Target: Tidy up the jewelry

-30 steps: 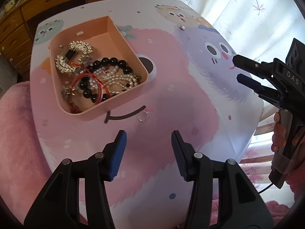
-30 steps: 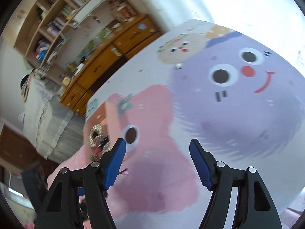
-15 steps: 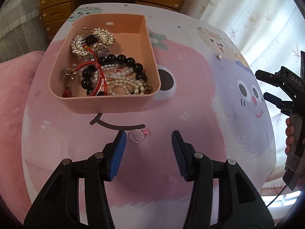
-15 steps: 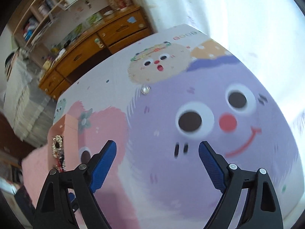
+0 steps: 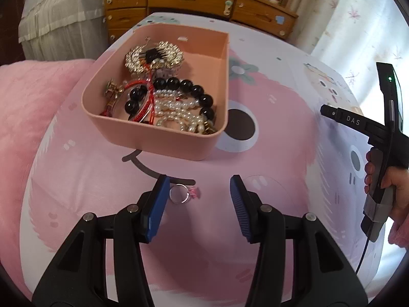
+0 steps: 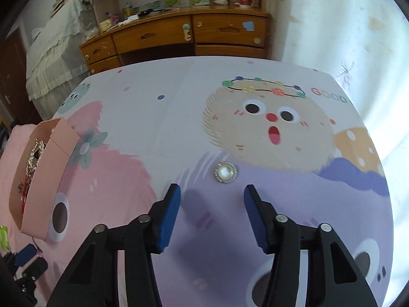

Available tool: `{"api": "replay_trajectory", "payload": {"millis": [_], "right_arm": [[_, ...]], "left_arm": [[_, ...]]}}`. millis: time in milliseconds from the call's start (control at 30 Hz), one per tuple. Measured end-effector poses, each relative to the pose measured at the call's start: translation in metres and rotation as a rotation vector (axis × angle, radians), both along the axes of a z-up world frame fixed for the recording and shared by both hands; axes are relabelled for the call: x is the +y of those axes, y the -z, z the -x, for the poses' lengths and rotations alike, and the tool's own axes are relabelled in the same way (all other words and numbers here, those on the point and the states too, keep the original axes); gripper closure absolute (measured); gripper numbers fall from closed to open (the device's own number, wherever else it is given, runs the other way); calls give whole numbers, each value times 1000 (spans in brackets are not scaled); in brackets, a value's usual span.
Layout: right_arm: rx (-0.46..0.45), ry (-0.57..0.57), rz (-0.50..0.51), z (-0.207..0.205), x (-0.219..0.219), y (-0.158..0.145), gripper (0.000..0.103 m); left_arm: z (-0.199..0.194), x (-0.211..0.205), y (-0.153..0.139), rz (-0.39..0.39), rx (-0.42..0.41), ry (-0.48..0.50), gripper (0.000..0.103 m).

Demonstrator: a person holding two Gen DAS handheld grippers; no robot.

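A pink tray (image 5: pixel 163 138) holds several pieces: black beads, pearls, red cord, a gold brooch. It also shows at the left of the right wrist view (image 6: pixel 48 176). A silver ring with a pink stone (image 5: pixel 182 193) lies on the table just in front of the tray, between my left gripper's (image 5: pixel 198 186) open jaws, close to the left finger. A round pearl brooch (image 6: pixel 225 172) lies on the purple print, just ahead of my right gripper (image 6: pixel 211 191), which is open and empty. The right gripper also shows at the right of the left wrist view (image 5: pixel 332 113).
The table (image 6: pixel 179 97) has a cartoon-print cover. A wooden dresser (image 6: pixel 179 35) stands beyond its far edge, a curtain (image 6: pixel 345 25) to the right. A pink fluffy cushion (image 5: pixel 28 97) lies at the table's left. A bed (image 5: pixel 58 18) stands at the back left.
My left gripper has closed in on the ring, which now lies between its jaws. My right gripper has swung and moved toward the pearl brooch, which now sits just ahead of its jaws.
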State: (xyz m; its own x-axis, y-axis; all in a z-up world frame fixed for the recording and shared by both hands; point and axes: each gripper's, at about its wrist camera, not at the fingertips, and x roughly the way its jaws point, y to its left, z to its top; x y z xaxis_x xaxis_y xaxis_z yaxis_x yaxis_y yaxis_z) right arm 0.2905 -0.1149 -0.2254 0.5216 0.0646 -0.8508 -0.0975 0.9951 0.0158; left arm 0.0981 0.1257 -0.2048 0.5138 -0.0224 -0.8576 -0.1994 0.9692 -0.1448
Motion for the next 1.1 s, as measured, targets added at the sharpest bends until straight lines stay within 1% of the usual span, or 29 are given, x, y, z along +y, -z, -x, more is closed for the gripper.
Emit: {"api": "replay_trajectory", "payload": {"millis": [67, 133, 233, 267, 333, 367, 400, 433, 500, 600, 667, 700, 767, 867, 900, 933, 1000, 1100], "right_arm": [[-14, -12, 9, -2, 6, 3, 54], [-27, -5, 22, -5, 9, 5, 65], [-38, 20, 7, -6, 7, 6, 74], [-40, 32, -6, -7, 4, 6, 75], [-42, 52, -23, -8, 1, 6, 81], [-41, 55, -26, -8, -1, 5, 84], [-38, 54, -30, -9, -3, 4, 88], [-33, 52, -43, -11, -4, 4, 88], [-25, 49, -50, -14, -5, 3, 89], [-15, 40, -47, -17, -3, 2, 89], [-8, 44, -62, -17, -1, 0, 94], [4, 45, -70, -17, 1, 0, 103], [11, 52, -78, -14, 4, -1, 103], [9, 43, -69, -7, 11, -2, 103], [7, 38, -65, -3, 13, -2, 103], [6, 36, -61, 1, 16, -3, 103], [1, 38, -60, 8, 17, -6, 103], [-5, 53, -85, 17, 16, -11, 103]], "left_arm": [[0, -1, 1, -11, -4, -14, 57], [-2, -2, 2, -32, -8, -10, 58], [-1, -4, 2, -62, -10, -20, 64], [-1, -4, 3, -63, -8, -29, 66], [-2, -1, 3, -54, -2, -33, 69], [-1, 1, 2, -50, -1, -30, 74], [-1, 3, 2, -52, 4, -29, 81], [0, 6, 2, -49, 8, -31, 84], [3, 14, 2, -18, 13, -39, 93], [5, 26, 2, 39, 28, -65, 100], [6, 31, 3, 67, 42, -68, 100], [6, 32, 3, 73, 53, -61, 100], [6, 35, 3, 83, 65, -49, 100], [11, 40, 4, 129, 74, -45, 100], [12, 43, 4, 142, 83, -39, 103], [12, 46, 5, 152, 91, -31, 103], [16, 52, 2, 162, 93, -16, 103], [22, 62, -5, 171, 91, -12, 103]]}}
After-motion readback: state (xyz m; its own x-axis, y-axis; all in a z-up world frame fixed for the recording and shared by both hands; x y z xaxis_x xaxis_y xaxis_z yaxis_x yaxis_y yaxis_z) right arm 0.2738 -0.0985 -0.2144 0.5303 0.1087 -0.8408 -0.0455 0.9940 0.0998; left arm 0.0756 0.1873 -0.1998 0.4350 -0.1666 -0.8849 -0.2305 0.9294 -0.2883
